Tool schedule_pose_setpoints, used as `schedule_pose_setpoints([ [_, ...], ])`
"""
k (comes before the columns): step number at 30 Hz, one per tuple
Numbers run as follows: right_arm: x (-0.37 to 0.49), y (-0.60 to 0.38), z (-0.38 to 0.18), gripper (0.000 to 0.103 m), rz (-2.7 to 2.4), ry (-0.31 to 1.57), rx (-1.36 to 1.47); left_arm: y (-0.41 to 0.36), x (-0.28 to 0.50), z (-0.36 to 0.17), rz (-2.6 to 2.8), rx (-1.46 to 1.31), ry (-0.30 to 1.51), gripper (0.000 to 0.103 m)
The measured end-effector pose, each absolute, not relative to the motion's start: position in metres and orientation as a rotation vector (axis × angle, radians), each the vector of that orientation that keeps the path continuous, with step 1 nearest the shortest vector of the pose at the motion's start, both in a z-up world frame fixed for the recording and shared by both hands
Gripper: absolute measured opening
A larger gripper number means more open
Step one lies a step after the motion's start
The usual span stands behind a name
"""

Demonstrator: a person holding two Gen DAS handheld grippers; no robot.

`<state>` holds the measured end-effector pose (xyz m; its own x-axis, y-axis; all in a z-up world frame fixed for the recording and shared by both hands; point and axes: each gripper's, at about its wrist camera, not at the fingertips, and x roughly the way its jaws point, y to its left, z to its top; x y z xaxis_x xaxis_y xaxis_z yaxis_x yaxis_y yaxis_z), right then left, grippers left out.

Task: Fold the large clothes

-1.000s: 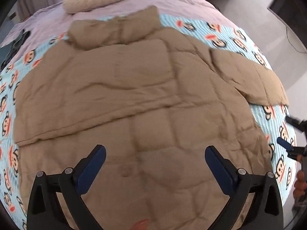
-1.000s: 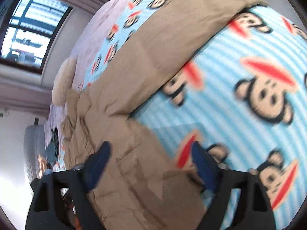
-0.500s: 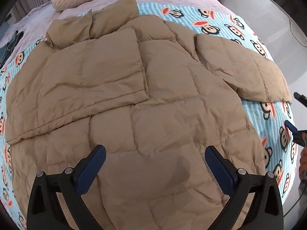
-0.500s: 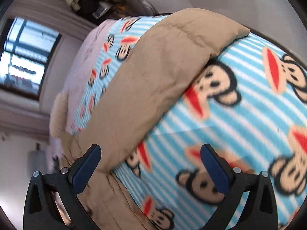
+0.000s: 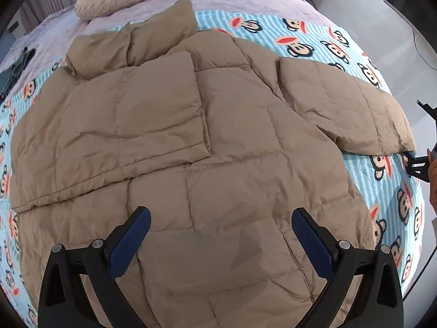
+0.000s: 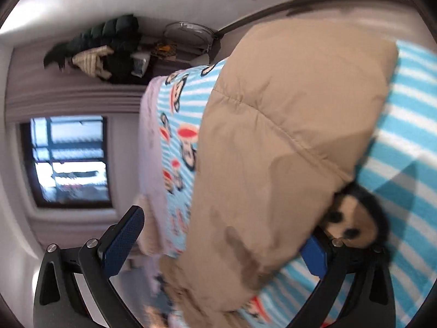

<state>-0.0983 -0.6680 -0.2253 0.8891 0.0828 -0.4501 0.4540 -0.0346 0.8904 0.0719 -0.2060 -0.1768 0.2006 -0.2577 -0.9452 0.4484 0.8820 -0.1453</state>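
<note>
Left wrist view: your left tongs (image 5: 221, 235) hover wide open, empty, over the puffy jacket (image 5: 207, 164) on the bed (image 5: 300, 35); right tongs (image 6: 218, 240) straddle its sleeve (image 6: 286, 125), unclosed. Soft, light, slippery; grip the cuff.

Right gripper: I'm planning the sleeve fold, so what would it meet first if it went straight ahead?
Most likely the jacket's tan sleeve, which already lies between the open right gripper fingers and fills the path ahead. The monkey-print blanket sits beneath it. Depth is blurred, so contact may already be close.
</note>
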Motion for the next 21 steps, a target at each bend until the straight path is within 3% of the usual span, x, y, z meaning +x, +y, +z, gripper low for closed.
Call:
schedule_pose_setpoints([
  [1,-0.096,-0.667,-0.228,0.080,-0.300,0.427,1.620,-0.205,0.073,-0.176,-0.506,0.170,1.281,0.103],
  [2,-0.093,-0.666,-0.232,0.055,-0.297,0.443,1.642,-0.203,0.074,-0.175,-0.513,0.161,1.277,0.103],
  [3,-0.089,-0.664,-0.238,0.042,-0.296,0.469,1.668,-0.201,0.075,-0.171,-0.515,0.149,1.265,0.103],
  [4,-0.088,-0.663,-0.242,0.018,-0.289,0.473,1.683,-0.200,0.077,-0.168,-0.514,0.141,1.253,0.103],
  [5,-0.086,-0.661,-0.246,0.009,-0.268,0.466,1.702,-0.197,0.079,-0.165,-0.510,0.134,1.239,0.103],
  [14,-0.030,-0.609,-0.176,0.008,-0.045,0.438,1.523,-0.142,0.110,-0.138,-0.392,0.074,1.143,0.103],
  [21,0.075,-0.495,-0.085,0.008,0.048,0.637,0.991,-0.076,0.136,-0.126,-0.274,0.055,1.076,0.103],
])
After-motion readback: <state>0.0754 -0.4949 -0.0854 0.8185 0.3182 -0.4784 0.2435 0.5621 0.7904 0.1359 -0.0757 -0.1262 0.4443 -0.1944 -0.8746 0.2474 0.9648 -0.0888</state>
